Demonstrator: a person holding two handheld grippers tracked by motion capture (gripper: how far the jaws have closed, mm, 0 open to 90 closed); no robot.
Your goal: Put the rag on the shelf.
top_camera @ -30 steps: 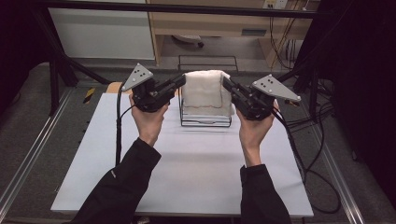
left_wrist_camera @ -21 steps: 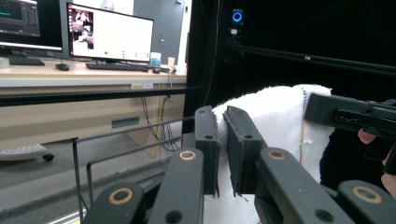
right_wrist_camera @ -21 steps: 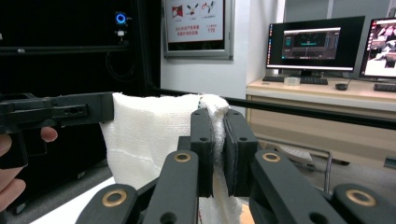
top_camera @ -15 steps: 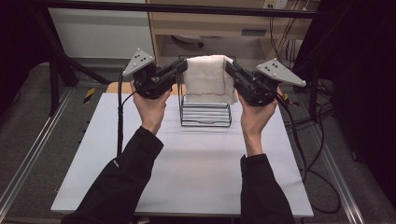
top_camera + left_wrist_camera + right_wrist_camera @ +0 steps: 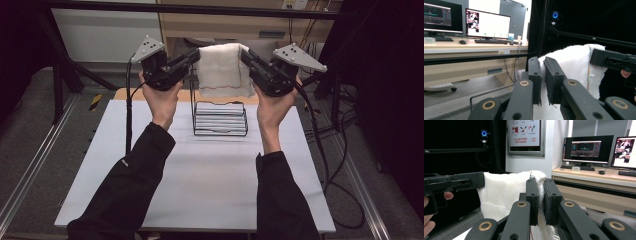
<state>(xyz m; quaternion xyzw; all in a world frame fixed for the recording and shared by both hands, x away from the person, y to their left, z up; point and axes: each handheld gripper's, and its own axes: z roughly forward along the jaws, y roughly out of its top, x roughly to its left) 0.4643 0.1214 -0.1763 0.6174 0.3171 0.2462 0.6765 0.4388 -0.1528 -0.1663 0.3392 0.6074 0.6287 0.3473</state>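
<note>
A person at a white table (image 5: 150,165) holds a folded white towel (image 5: 222,70) in the air between two handheld grippers, each pinching one upper corner. The left gripper (image 5: 192,56) is clenched on the towel's left edge and the right gripper (image 5: 246,56) on its right edge, so the cloth hangs stretched between them, above and just behind a black wire rack (image 5: 220,119) that stands on the table. The towel's lower hem, marked by a thin reddish line, hangs clear of the rack's top wires. In the left gripper view, the black jaws press together on a fold of towel (image 5: 574,62), with the other gripper gripping the far corner. The right gripper view shows the same from the opposite side, towel (image 5: 504,192) squeezed between its jaws. Desks with lit monitors (image 5: 587,148) stand beyond the table.
</note>
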